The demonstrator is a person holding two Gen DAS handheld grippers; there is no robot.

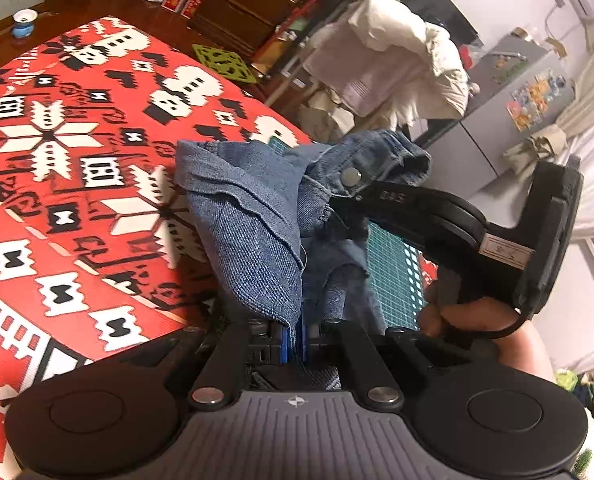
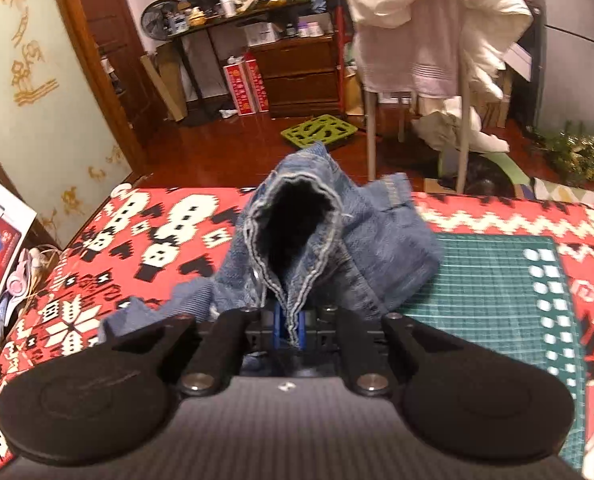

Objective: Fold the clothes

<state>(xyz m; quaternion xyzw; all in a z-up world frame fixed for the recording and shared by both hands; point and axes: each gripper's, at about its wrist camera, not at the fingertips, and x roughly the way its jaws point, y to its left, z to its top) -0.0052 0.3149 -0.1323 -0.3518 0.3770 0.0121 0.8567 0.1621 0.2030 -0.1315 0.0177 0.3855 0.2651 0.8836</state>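
Pinching a crumpled blue denim garment [image 1: 257, 220] between narrow blue pads, the left tongs [image 1: 295, 340] hold it above the red, white and black patterned counter [image 1: 57, 160]. Right tongs [image 2: 289, 330] grip another hem of it over the green cutting mat [image 2: 497, 280].

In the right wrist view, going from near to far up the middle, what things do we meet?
Right gripper shut on the denim garment → red patterned cloth → green stool on the wooden floor → wooden drawers.
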